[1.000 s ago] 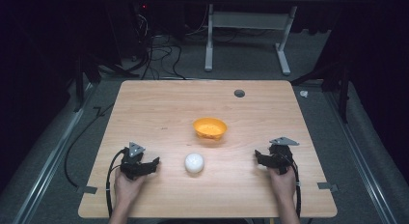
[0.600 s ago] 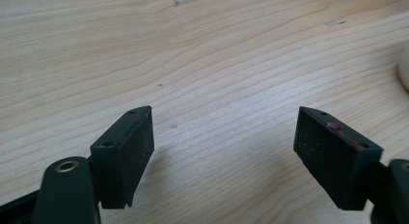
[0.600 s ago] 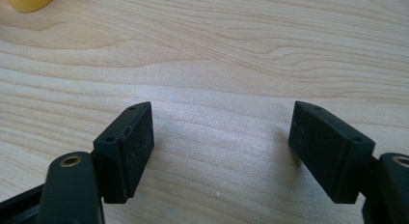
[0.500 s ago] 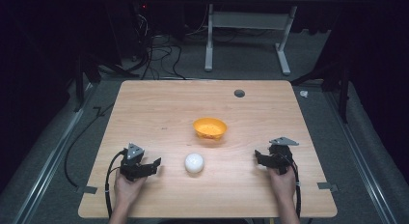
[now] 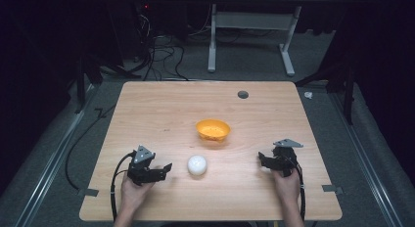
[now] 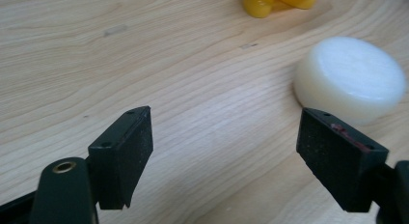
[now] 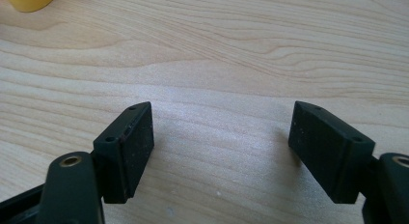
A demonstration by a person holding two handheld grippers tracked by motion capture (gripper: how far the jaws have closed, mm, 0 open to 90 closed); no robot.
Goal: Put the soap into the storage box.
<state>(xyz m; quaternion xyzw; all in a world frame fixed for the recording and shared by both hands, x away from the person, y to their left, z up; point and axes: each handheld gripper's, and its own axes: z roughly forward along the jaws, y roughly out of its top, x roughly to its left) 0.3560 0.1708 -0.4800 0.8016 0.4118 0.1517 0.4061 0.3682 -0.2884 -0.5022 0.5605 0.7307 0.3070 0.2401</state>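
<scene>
High view: white puck (image 5: 197, 165) lies on the worktop (image 5: 161, 114), near the orange bowl (image 5: 213, 129).
Left gripper (image 5: 164, 169): fingers spread, beside the puck, likely to take it.
Right gripper (image 5: 262, 161): fingers spread, empty, well apart.

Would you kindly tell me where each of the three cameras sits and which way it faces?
High view: above the person's side, looking forward and down on the table; both hands with the left gripper and right gripper show.
Left gripper view: low over the wood, facing the white puck; open jaws show.
Right gripper view: low, facing bare wood; open jaws show.
Shared: the yellow bowl appears in all three.
</scene>
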